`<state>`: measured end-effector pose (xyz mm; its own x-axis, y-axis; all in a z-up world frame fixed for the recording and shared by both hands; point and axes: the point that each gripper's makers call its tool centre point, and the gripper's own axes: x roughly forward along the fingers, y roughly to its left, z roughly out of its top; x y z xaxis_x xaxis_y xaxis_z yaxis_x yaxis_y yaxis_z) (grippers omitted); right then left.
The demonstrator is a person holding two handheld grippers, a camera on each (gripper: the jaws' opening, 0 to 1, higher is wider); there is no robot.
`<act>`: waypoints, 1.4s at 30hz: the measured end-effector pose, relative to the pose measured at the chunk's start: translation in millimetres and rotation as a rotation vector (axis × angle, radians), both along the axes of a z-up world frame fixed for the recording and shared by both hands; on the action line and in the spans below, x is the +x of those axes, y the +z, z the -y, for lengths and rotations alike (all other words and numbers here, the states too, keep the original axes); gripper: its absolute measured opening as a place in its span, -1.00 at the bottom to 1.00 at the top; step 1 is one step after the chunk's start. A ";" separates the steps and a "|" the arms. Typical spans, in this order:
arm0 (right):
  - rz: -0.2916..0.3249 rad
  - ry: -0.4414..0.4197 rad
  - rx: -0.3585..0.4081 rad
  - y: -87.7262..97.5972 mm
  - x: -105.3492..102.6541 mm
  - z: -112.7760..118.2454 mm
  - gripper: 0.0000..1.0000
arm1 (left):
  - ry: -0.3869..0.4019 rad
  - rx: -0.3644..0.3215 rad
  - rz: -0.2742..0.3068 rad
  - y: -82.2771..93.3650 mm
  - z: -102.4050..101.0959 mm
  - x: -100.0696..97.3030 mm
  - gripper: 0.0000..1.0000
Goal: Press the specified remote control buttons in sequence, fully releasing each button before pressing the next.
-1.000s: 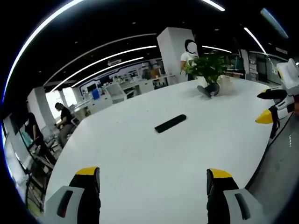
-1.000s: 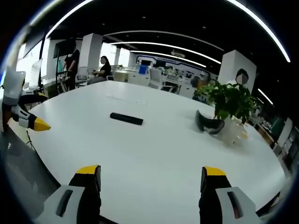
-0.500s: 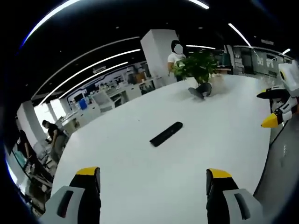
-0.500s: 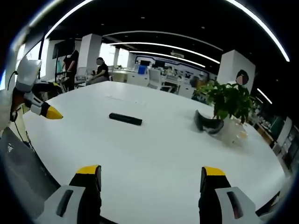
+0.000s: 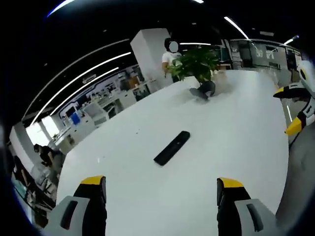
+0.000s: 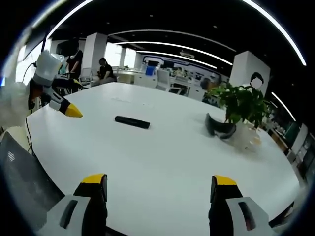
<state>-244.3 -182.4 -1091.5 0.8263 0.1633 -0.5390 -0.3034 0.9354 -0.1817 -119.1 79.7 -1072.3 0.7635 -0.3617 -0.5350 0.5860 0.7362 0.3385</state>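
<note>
A black remote control [image 5: 172,147] lies flat on the white table [image 5: 231,132], ahead of my left gripper [image 5: 161,188], whose yellow-tipped jaws stand wide apart with nothing between them. In the right gripper view the remote [image 6: 132,122] lies left of centre, well beyond my right gripper [image 6: 160,186], which is open and empty too. The left gripper [image 6: 63,105] enters the right gripper view at the left, hovering over the table's edge. The right gripper [image 5: 294,112] appears at the right rim of the left gripper view.
A potted green plant [image 6: 242,107] stands at the far side with a dark curved object [image 6: 220,129] beside it. The plant [image 5: 196,64] and a standing person [image 5: 169,58] lie beyond the remote. Seated people [image 6: 103,72], desks and chairs surround the table.
The left gripper has moved forward over the table toward the remote; its view has swung, bringing the remote closer. The right gripper has stayed nearly still. Both jaws remain open.
</note>
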 end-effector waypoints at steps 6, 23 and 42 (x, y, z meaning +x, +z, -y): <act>-0.024 0.013 -0.015 -4.9 -1.1 -1.8 0.69 | -0.027 0.034 -0.018 -9.9 6.8 23.3 0.87; -0.072 0.007 -0.035 -13.9 -2.6 0.5 0.61 | -0.131 0.062 -0.086 -38.5 44.2 90.9 0.79; -0.111 0.014 -0.042 -19.8 -4.9 -0.7 0.57 | -0.310 0.178 -0.343 -108.1 65.0 116.9 0.58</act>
<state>-249.3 -181.7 -1111.3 0.7587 0.1502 -0.6338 -0.3371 0.9232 -0.1848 -2.2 14.7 -1180.4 0.4031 -0.4242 -0.8109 0.8681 0.4578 0.1921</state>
